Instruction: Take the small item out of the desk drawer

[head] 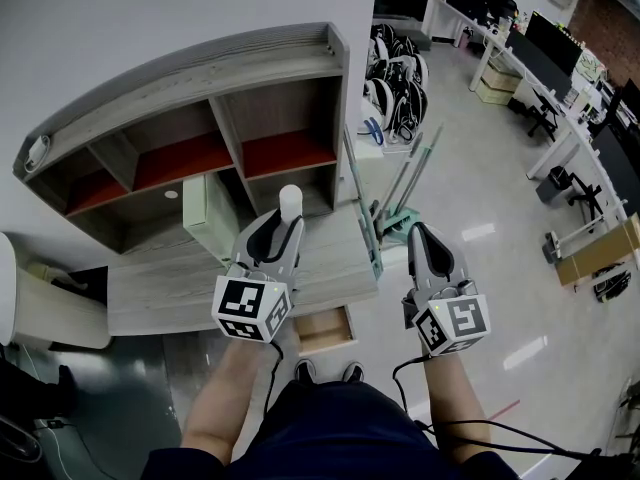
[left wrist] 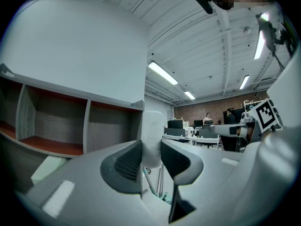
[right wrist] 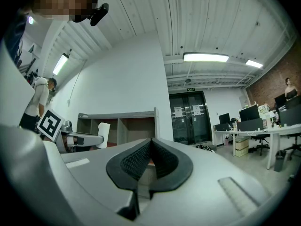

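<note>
The left hand-held gripper (head: 284,230) clamps the small white cylinder (head: 289,200), seemingly light, stiff and slick, by its lower end above the tabletop (head: 150,288); the right hand-held gripper (head: 422,238) is closed, empty.

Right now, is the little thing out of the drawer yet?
Yes, nearly finished. Done: the drawer stands open at the front of the desk. In hand: the left gripper is clamped on the small white item, raised above the desk. The right gripper is shut and empty. Left: probably just setting it down.
</note>
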Motion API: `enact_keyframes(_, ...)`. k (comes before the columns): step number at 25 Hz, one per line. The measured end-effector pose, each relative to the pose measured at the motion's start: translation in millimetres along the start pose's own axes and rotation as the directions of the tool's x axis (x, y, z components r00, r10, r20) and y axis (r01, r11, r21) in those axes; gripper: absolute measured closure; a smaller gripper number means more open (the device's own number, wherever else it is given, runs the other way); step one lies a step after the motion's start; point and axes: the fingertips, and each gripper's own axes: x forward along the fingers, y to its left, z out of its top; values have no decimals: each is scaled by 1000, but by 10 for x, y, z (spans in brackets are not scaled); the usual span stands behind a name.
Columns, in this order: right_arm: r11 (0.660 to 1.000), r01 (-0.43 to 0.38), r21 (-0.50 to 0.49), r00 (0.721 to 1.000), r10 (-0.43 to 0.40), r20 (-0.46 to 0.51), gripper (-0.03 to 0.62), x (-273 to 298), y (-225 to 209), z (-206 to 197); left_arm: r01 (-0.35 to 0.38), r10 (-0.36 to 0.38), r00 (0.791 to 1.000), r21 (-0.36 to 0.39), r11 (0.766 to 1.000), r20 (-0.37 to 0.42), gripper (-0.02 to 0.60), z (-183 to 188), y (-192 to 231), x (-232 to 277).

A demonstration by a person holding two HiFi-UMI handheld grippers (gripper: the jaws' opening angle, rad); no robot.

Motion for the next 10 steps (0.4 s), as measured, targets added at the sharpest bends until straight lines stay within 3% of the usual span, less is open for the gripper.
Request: enact_keyframes(10, 1000, 2, 0, 1000, -2, 1, 588, 44, 31, -28, 6, -6, 1000, -5, 1000, -4, 453, -31, 49, 0)
